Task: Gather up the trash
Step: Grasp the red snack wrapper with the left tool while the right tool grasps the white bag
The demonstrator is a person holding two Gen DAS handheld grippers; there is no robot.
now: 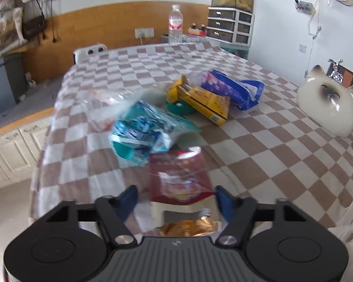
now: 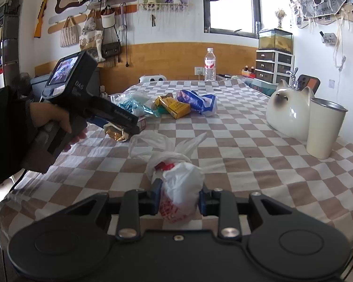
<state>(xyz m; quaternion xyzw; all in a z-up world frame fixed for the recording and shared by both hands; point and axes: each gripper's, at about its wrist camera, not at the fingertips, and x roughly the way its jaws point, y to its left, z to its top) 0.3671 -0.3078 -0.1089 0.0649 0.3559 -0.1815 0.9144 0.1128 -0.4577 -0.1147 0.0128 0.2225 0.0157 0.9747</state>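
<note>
My left gripper is open, its blue fingers on either side of a red snack box with gold foil at its near end. It lies on the checkered tablecloth. Beyond it lie a teal wrapper, a clear plastic bag, a yellow box and a blue-purple packet. My right gripper is shut on a white plastic bag with red print, resting on the cloth. The left gripper also shows in the right wrist view, over the gold foil.
A ceramic cat figure and a cream cup stand at the table's right side. A water bottle stands at the far edge. A drawer unit with a glass tank is behind. The table's left edge drops to the floor.
</note>
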